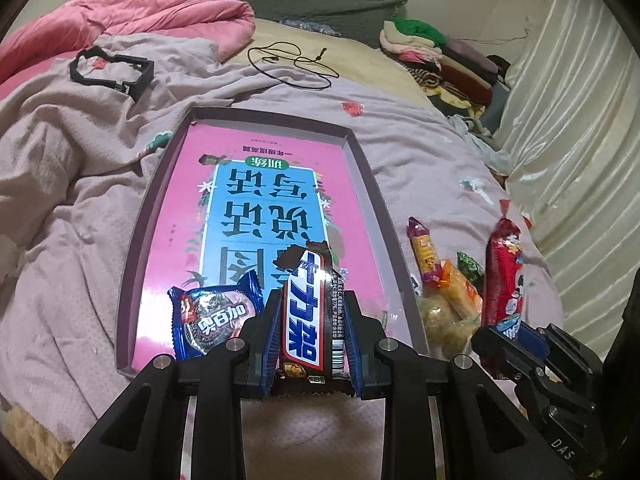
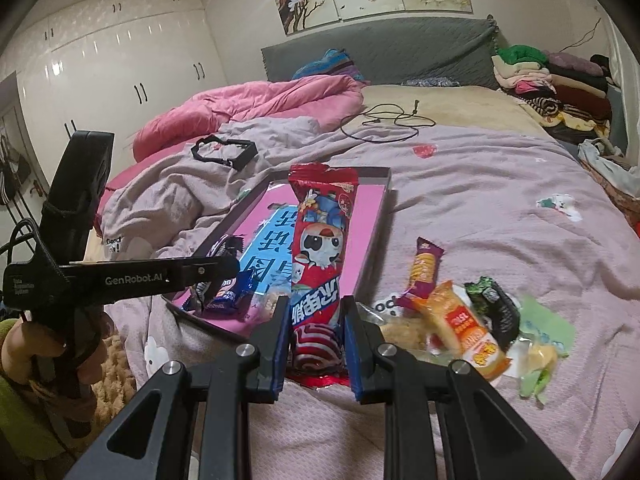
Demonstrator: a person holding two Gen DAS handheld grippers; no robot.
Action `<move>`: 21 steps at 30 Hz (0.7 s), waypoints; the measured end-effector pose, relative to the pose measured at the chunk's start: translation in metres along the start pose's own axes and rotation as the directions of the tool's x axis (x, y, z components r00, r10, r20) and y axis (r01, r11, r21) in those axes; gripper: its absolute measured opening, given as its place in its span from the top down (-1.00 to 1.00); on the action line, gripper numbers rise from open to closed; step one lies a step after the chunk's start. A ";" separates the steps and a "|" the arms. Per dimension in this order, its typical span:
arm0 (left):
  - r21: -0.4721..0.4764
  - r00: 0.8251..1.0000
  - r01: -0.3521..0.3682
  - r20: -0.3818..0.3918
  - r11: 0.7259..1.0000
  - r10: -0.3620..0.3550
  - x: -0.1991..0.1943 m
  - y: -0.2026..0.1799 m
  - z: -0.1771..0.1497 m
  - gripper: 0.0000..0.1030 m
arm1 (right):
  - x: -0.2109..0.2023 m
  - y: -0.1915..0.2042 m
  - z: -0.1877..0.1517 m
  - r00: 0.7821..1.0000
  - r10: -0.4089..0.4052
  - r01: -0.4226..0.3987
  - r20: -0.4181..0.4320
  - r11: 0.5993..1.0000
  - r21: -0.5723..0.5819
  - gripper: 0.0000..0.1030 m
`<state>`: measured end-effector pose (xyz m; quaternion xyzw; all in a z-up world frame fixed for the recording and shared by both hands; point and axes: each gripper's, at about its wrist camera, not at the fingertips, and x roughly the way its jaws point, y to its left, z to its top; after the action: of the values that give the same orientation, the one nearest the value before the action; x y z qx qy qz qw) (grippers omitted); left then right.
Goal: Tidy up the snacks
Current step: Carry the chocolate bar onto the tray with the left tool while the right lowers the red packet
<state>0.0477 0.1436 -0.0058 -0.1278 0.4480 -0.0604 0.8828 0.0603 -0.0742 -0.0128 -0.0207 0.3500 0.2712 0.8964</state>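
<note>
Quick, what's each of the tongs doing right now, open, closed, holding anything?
Left tongs: closed on the brown chocolate bar.
Right tongs: closed on the long red snack packet.

A: Left tool (image 1: pixel 312 330)?
B: Black, matte arms with triangular cut-outs. Blue pads inside both fingers. Round silver screws at the joints.
A: Right tool (image 2: pixel 316 334)?
B: Same build: black links, blue pads, silver screws. Seen from the left wrist, white letters "DAS" on its black body.
A: Other markings?
B: White "GenRobot.AI" along the left tool's side, black cable looped behind.
</note>
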 end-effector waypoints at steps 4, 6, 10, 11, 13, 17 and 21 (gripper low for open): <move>0.017 1.000 -0.013 -0.005 1.000 0.013 0.008 0.001 -0.002 0.44 | 0.010 0.003 0.003 1.000 0.007 -0.007 -0.013 1.000 0.010 0.52; 0.020 1.000 -0.018 -0.010 1.000 0.018 0.012 0.002 -0.003 0.44 | 0.016 0.004 0.004 1.000 0.011 -0.011 -0.021 1.000 0.011 0.52; 0.031 1.000 -0.029 -0.011 0.999 0.029 0.018 0.005 -0.003 0.44 | 0.030 0.005 0.004 0.999 0.014 -0.012 -0.049 1.000 0.025 0.52; 0.027 1.000 -0.024 -0.012 0.999 0.025 0.019 0.007 -0.003 0.44 | 0.033 0.005 0.004 0.998 0.012 -0.011 -0.057 1.000 0.025 0.52; 0.023 1.000 -0.022 -0.014 1.000 0.022 0.021 0.010 -0.003 0.44 | 0.038 0.006 0.003 0.998 0.012 -0.010 -0.066 1.000 0.026 0.52; 0.021 1.000 -0.016 -0.020 1.000 0.017 0.024 0.011 -0.003 0.44 | 0.047 0.006 0.004 0.997 0.007 -0.005 -0.083 1.000 0.022 0.52; 0.017 1.000 -0.012 -0.028 1.000 0.013 0.027 0.013 -0.004 0.44 | 0.055 0.007 0.007 0.996 0.006 -0.003 -0.094 1.000 0.030 0.52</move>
<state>0.0606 0.1489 -0.0328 -0.1166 0.4607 -0.0605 0.8778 0.0946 -0.0407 -0.0422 -0.0194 0.3958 0.2667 0.8786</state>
